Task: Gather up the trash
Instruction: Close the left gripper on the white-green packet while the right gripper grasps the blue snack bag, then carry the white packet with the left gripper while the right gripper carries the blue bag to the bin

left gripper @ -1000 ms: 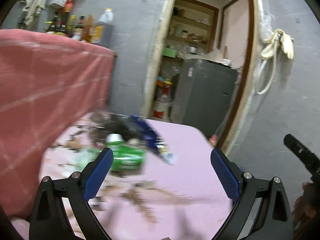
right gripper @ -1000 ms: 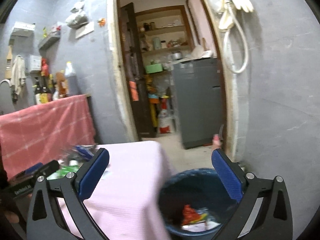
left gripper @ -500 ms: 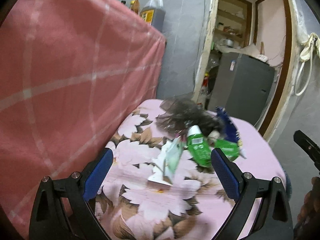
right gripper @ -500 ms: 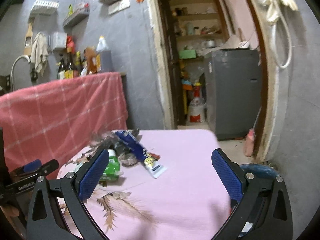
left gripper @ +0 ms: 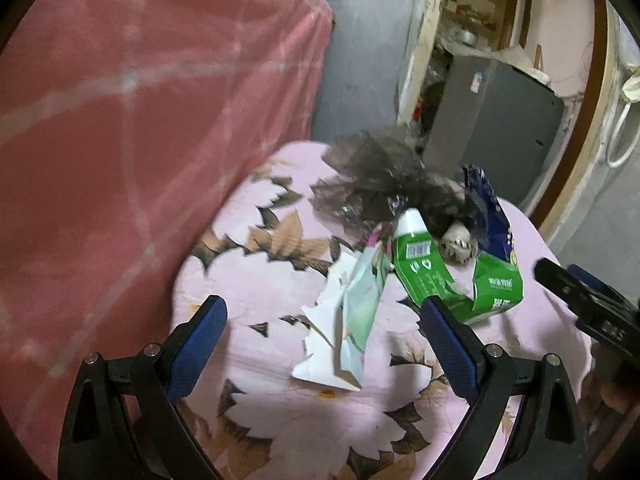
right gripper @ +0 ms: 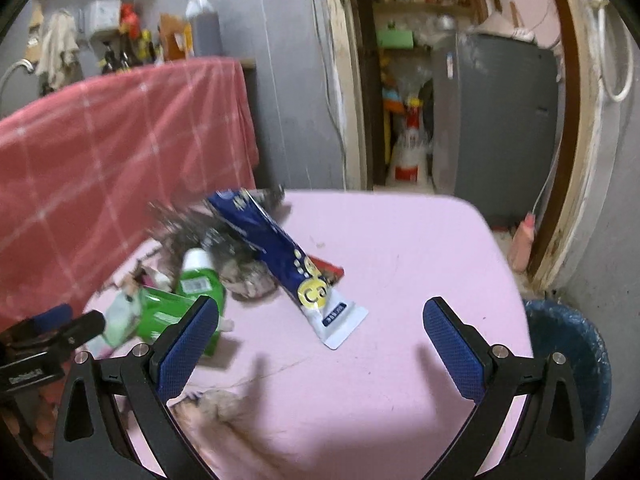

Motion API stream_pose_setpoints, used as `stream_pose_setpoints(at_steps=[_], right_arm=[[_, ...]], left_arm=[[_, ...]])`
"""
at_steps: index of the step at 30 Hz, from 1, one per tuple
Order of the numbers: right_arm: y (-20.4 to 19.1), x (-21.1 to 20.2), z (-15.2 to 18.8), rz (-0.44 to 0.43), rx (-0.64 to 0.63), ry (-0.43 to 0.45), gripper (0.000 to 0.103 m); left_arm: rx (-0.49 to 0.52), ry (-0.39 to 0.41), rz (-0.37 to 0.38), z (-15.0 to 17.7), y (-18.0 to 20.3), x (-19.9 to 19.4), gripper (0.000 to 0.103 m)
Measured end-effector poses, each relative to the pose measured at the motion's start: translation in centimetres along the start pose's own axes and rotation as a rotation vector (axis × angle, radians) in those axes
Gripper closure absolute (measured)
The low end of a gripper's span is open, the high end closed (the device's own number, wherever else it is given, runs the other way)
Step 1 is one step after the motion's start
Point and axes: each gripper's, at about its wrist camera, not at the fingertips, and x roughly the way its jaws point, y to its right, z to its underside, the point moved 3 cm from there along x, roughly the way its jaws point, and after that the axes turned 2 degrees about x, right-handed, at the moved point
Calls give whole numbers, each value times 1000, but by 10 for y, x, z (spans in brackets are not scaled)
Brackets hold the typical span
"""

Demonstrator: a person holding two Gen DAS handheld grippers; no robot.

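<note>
The left gripper (left gripper: 322, 322) is spread, its jaws having just narrowed a little; a torn white wrapper (left gripper: 340, 336) lies on the table (left gripper: 256, 292) between them, untouched. The right gripper (right gripper: 320, 320) gapes empty above the cloth, a blue tube (right gripper: 288, 256) just ahead. The bin (right gripper: 576, 352) is half cut off. The dark bag (left gripper: 384, 188) is blurred.
</note>
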Motion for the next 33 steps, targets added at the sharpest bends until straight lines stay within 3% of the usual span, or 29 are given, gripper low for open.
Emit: stream_pose_setpoints(at_steps=[3,16,23,33], right_arm=[[-2,15,-2,7,-26,-63,3],[-9,51,-6,-15,-106,-172,20],[-9,56,-3,-49,-107,-203,58],[-6,45,1,-108,-80,-174,85]], left_arm=[[-14,-41,9,0,-2,7,31],[-24,-84,28,-4,-5,13,61],[-28,-107,64,-1,-2,17,80],[-44,-92,81,3,5,7,90]])
